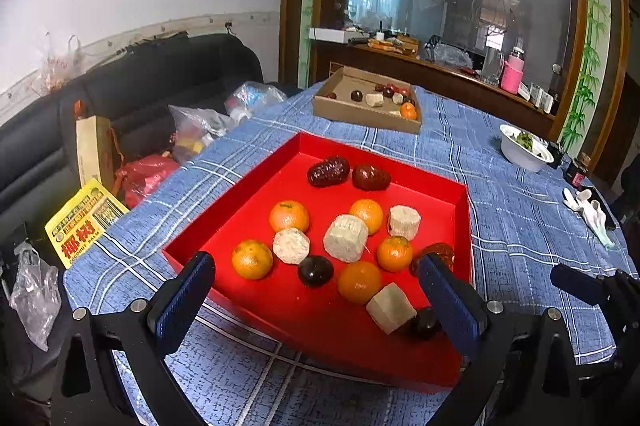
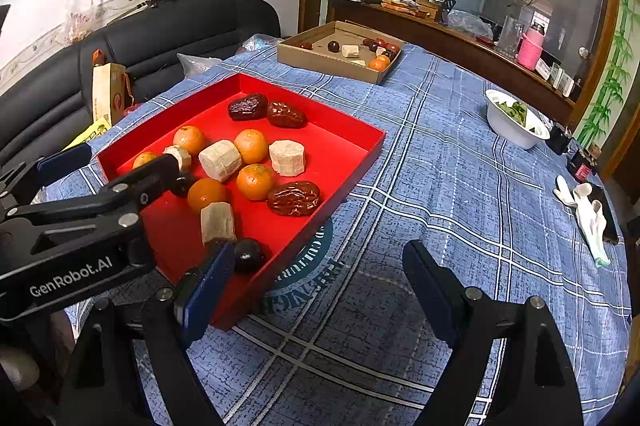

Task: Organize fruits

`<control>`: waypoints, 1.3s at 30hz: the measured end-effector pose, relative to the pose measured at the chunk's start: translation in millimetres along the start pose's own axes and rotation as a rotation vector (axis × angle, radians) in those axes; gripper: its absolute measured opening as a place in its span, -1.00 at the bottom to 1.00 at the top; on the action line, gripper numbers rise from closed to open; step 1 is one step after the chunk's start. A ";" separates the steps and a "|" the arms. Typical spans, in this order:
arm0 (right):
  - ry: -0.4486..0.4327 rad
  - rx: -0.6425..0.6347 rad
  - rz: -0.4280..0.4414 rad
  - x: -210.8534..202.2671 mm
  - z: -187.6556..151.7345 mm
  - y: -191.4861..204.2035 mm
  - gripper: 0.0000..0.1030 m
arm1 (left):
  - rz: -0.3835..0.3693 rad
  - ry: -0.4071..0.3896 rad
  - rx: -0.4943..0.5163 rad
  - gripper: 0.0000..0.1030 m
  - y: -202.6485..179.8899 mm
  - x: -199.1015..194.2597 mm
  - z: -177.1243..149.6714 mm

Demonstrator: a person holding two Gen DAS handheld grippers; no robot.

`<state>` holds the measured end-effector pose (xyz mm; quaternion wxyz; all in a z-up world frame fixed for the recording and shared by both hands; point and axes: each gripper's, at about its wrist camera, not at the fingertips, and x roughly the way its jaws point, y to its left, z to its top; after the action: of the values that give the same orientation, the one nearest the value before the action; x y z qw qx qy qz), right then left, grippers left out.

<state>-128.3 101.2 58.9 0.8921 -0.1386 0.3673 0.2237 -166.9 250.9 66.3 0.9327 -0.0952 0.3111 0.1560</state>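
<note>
Fruit fills the red tray point(image 1: 248, 193) in the left wrist view, where the left tongs point(image 1: 316, 290) hang over the tray's near edge with their two blue pads wide apart and nothing between them. Directly ahead of the gap lie a dark plum point(image 1: 315, 270) and an orange point(image 1: 359, 282); a pale cut block point(image 1: 391, 307) and another dark plum point(image 1: 425, 322) sit just inside the right pad. Counted in this view, the tray holds five oranges, four pale cut pieces, three wrinkled red dates and two dark plums. Farther back on the blue checked worktop point(image 1: 500, 209) stands a cardboard box point(image 1: 360, 113) with more fruit, too small to count. A white bowl point(image 1: 520, 149) sits at the right edge.

From the right wrist view, the right tongs point(image 2: 320, 278) stand open over bare cloth on the worktop point(image 2: 460, 185), just beside the tray's right wall point(image 2: 312, 226), gripping nothing. Its left pad overlaps the tray's near corner in the picture, close to a dark plum point(image 2: 248, 256) and a pale block point(image 2: 217, 222); whether it touches the tray cannot be told. The left tongs point(image 2: 120, 161) reach in from the left across the tray, hiding part of the fruit. Here five oranges, four pale pieces, three dates and one clear plum are visible. The cardboard box point(image 2: 304, 59) lies well beyond the tray.
</note>
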 end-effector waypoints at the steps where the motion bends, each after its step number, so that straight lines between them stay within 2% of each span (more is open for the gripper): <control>1: -0.001 0.003 0.000 -0.7 -0.4 -0.9 0.65 | 0.007 -0.011 -0.002 0.99 0.0 -2.5 0.5; 9: -0.026 0.032 -0.003 -12.4 -4.8 -12.5 0.65 | 0.034 -0.077 0.014 0.99 -10.9 -24.2 1.4; 12: -0.039 0.047 -0.005 -19.0 -7.7 -19.3 0.65 | 0.059 -0.142 0.023 0.99 -17.5 -39.6 1.5; 16: -0.061 0.064 -0.005 -29.2 -13.0 -28.3 0.65 | 0.121 -0.274 0.015 0.99 -25.0 -68.9 1.6; 19: -0.086 0.071 -0.001 -37.3 -16.4 -34.4 0.65 | 0.077 -0.325 -0.018 0.99 -24.9 -86.4 3.4; 21: -0.104 0.073 0.002 -42.8 -18.0 -37.7 0.65 | 0.034 -0.303 -0.039 0.99 -22.7 -87.7 6.6; 24: -0.125 0.067 -0.002 -49.5 -20.5 -40.1 0.67 | 0.061 -0.248 -0.034 0.99 -27.3 -82.6 9.7; 26: -0.133 0.059 -0.001 -52.2 -22.3 -40.5 0.68 | 0.094 -0.255 -0.009 0.99 -33.0 -82.9 8.7; 28: -0.139 0.046 -0.002 -54.3 -24.4 -40.1 0.69 | 0.090 -0.266 -0.002 0.99 -39.0 -86.1 6.3; 31: -0.139 0.042 -0.003 -54.1 -26.9 -41.6 0.69 | -0.004 -0.226 -0.035 0.99 -39.7 -83.6 7.7; 33: -0.135 0.052 0.002 -53.0 -28.6 -44.1 0.69 | -0.026 -0.194 -0.042 0.99 -41.3 -77.4 8.2; 39: -0.106 0.047 -0.008 -45.0 -31.8 -47.8 0.69 | 0.020 -0.155 -0.021 0.99 -47.7 -64.7 6.5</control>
<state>-151.6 33.6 73.2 0.9141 -0.1069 0.3244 0.2185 -195.7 193.2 114.8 0.9513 -0.0894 0.2371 0.1755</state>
